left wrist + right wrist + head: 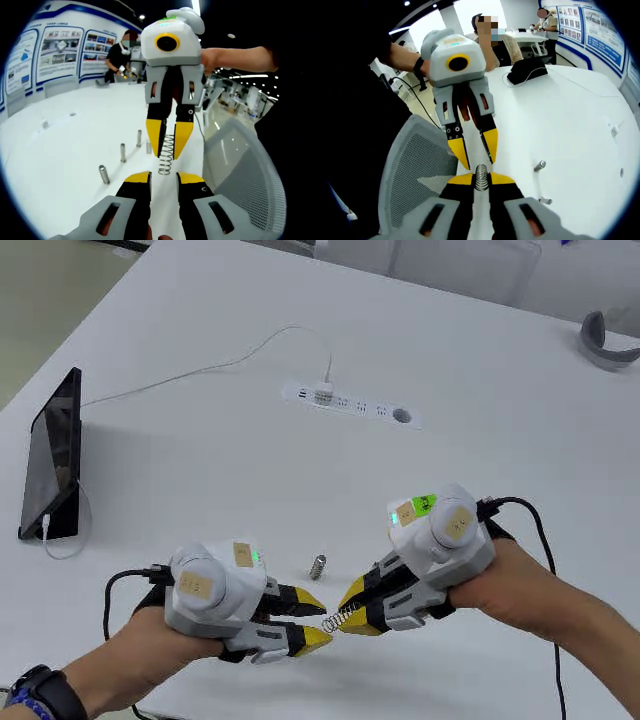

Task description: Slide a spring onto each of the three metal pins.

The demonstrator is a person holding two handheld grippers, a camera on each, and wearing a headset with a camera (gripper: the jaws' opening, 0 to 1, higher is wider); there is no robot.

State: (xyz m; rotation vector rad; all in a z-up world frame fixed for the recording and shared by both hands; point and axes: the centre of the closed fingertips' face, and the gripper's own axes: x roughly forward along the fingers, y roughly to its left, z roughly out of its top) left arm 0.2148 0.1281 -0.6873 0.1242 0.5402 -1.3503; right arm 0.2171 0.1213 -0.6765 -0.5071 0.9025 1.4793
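A white table (450, 390) carries everything, and a grey mesh chair (245, 170) sits at its near edge, below the two tools. A dark tablet (50, 470) stands propped at the far left, and a white power strip (350, 405) lies mid-table with a cable (200, 368) running to it, well apart from the work. The left hand-held gripper (314, 618) has its jaws parted and holds nothing. Facing it tip to tip, the right hand-held gripper (352, 612) is clamped on a spring (336, 619), whose free end reaches toward the left jaws. Three metal pins (122, 152) stand upright on the table just beyond, all bare, with nothing between them and the grippers
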